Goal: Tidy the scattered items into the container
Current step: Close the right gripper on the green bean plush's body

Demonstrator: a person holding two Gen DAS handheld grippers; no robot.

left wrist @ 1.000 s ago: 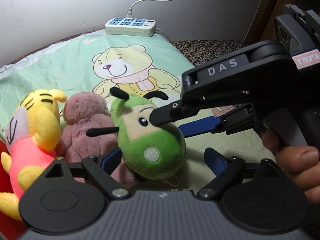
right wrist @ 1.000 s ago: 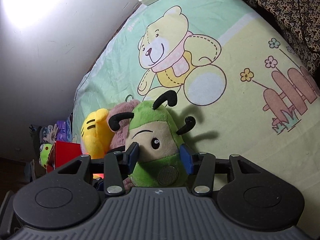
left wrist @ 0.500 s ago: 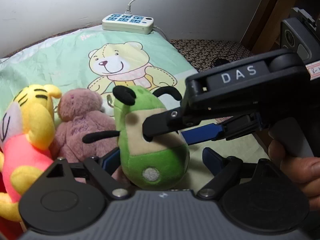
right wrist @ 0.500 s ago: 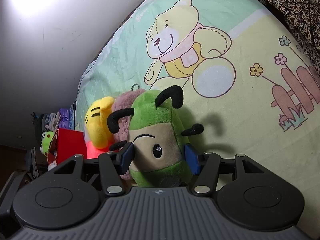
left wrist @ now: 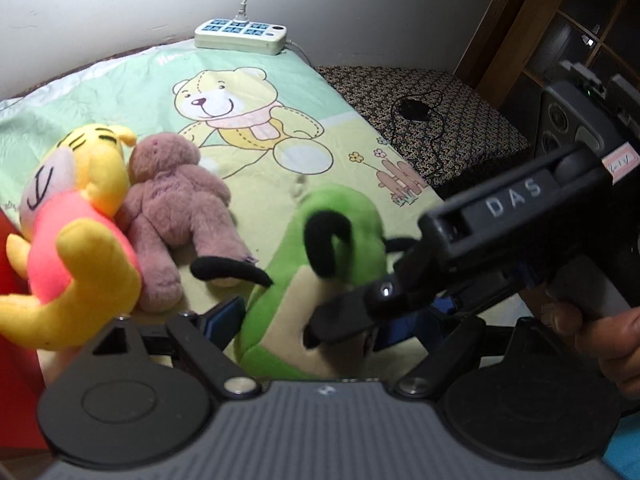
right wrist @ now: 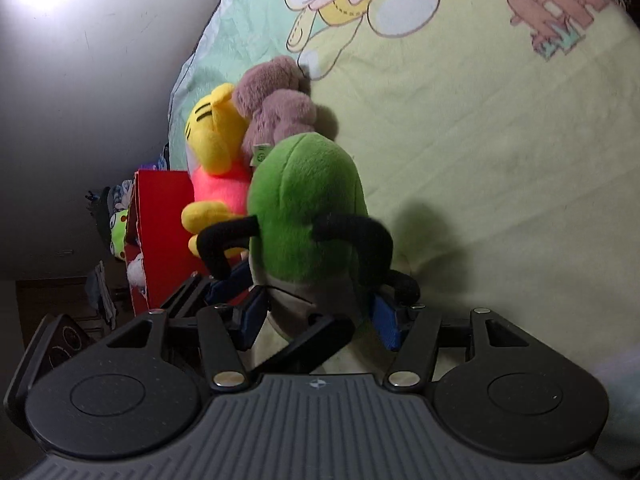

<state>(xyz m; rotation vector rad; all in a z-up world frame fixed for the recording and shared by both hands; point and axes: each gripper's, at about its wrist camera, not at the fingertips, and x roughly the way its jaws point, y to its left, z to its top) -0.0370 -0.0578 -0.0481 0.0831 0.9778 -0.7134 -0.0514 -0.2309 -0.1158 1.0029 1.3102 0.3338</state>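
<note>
A green plush with black antennae is gripped between the blue pads of my right gripper, which is shut on it and holds it tilted above the bed sheet. My left gripper is open, with its jaws on either side of the same plush, not squeezing it. A yellow tiger plush in pink and a mauve bear plush lie on the sheet to the left. The red container stands at the bed's left edge.
A cartoon-bear sheet covers the bed. A white power strip lies by the wall. A dark patterned cushion with a black cable is at the right. More plush toys lie beyond the red container.
My right gripper has lifted and tipped the green plush forward, away from the other two toys. The left gripper has pulled back a little, showing more of the bed.
</note>
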